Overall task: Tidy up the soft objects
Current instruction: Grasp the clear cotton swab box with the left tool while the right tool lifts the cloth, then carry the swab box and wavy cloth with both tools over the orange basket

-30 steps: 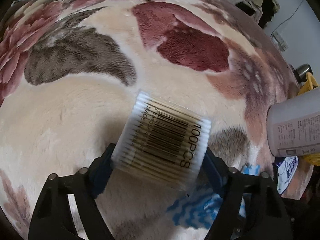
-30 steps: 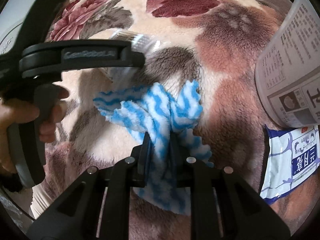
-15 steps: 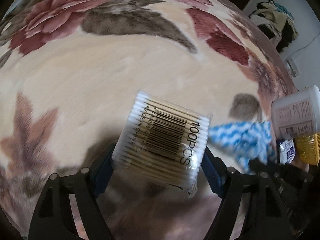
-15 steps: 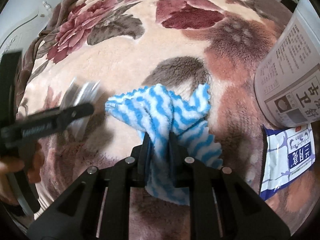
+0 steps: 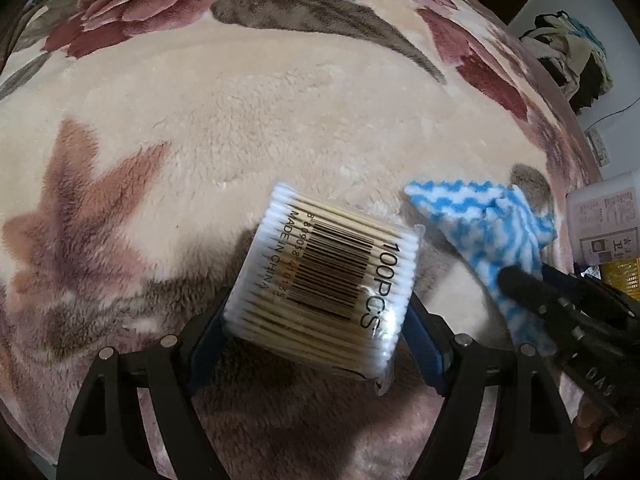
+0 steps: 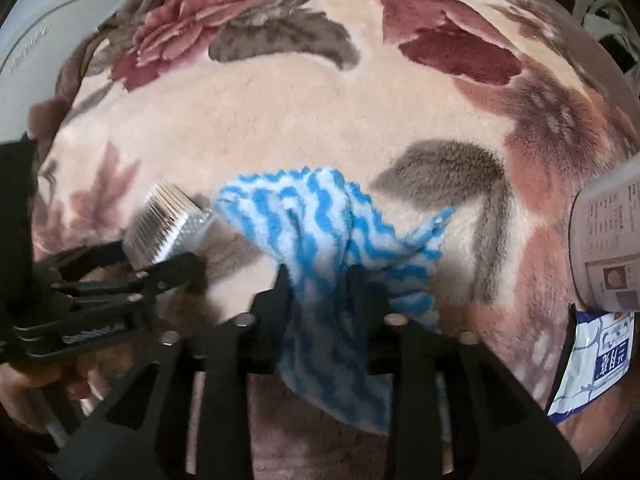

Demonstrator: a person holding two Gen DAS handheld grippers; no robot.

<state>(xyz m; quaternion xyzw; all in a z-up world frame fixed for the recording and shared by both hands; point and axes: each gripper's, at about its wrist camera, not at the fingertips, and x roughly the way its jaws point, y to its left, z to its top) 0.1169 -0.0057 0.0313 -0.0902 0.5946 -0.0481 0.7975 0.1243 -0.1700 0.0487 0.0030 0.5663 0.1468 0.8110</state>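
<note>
My left gripper [image 5: 316, 312] is shut on a clear pack of cotton swabs [image 5: 324, 276] with a barcode and "100PCS", held just above the floral fleece blanket [image 5: 280, 120]. My right gripper [image 6: 318, 280] is shut on a blue-and-white striped cloth [image 6: 320, 232], which drapes from the jaws onto the blanket. In the left wrist view the cloth [image 5: 488, 224] and the right gripper [image 5: 520, 280] are at the right. In the right wrist view the swab pack [image 6: 164, 224] and the left gripper [image 6: 160, 256] are at the left, close to the cloth.
A white bottle with printed label [image 5: 600, 220] lies at the right edge, also in the right wrist view [image 6: 608, 240]. A blue-and-white packet [image 6: 592, 364] lies below it. A yellow basket [image 5: 624, 276] shows behind. Clothes [image 5: 568, 56] pile beyond the blanket.
My left gripper has carried the swab pack leftward across the blanket, away from the bottle. The right gripper stays shut on the cloth and has shifted little.
</note>
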